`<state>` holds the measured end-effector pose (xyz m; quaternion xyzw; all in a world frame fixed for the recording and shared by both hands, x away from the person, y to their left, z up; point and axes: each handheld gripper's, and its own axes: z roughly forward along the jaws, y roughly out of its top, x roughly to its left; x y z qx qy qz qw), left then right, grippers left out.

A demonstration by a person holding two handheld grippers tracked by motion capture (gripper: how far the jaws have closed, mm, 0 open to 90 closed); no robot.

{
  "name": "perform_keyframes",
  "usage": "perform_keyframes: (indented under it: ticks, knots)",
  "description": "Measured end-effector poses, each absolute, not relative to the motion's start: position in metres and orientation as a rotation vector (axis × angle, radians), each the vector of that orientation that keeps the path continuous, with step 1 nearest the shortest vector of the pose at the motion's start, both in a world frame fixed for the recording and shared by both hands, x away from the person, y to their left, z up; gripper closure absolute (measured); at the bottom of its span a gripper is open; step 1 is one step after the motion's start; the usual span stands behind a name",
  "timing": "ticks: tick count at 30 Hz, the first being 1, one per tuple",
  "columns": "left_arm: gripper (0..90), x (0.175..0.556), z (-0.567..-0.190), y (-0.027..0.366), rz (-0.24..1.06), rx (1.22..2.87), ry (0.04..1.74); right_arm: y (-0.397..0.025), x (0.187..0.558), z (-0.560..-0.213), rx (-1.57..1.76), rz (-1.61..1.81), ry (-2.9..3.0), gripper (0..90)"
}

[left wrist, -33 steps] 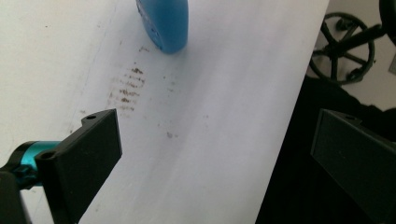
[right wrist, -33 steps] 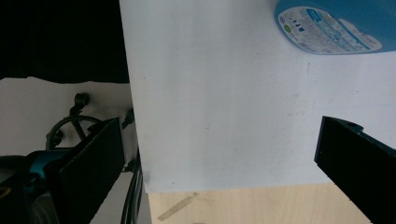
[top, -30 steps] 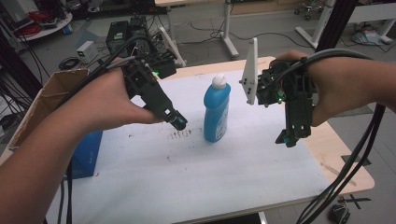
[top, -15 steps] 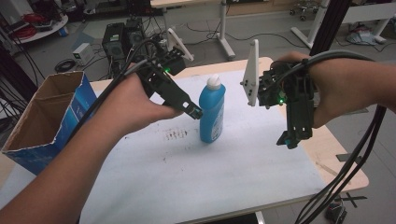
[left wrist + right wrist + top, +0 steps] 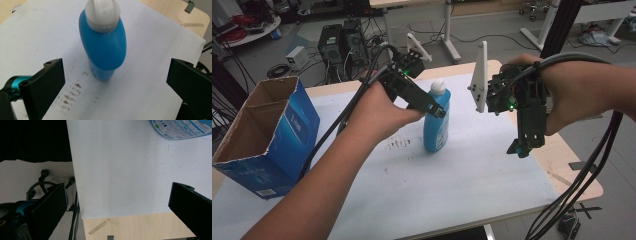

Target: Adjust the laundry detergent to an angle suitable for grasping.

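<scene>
White paper covers a wooden table [image 5: 572,167] in a cluttered workshop. At its middle stands a blue bottle [image 5: 436,122] with a white cap. Against its upper side the left gripper [image 5: 439,111] points, jaws spread wide. To the right, the right gripper [image 5: 520,147] hangs pointing down, jaws also wide apart. An open cardboard box [image 5: 267,135] sits at the far left.

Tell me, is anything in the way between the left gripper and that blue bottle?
Nothing visible is. The left gripper is open, and the blue bottle stands upright between and beyond its jaws, with only white table cover and some dark specks before it.
</scene>
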<state>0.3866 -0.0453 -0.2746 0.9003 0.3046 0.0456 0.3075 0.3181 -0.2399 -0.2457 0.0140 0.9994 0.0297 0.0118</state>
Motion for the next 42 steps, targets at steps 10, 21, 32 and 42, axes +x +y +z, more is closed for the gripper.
perform_keyframes:
  ticks: [10, 21, 32, 42]
  knots:
    - [1.7, 0.394, -0.287, -0.060, 0.135, 2.355, 0.832, -0.242, 0.318, -0.246, 0.047, 0.088, 3.117, 1.3]
    - [1.7, 0.402, -0.299, -0.074, 0.148, 2.343, 0.852, -0.242, 0.318, -0.246, 0.053, 0.090, 3.117, 1.3]
    - [1.7, 0.412, -0.308, -0.087, 0.181, 2.347, 0.880, -0.245, 0.318, -0.246, 0.066, 0.085, 3.118, 1.3]
    - [1.7, 0.418, -0.320, -0.092, 0.217, 2.357, 0.900, -0.245, 0.319, -0.247, 0.065, 0.085, 3.121, 1.3]
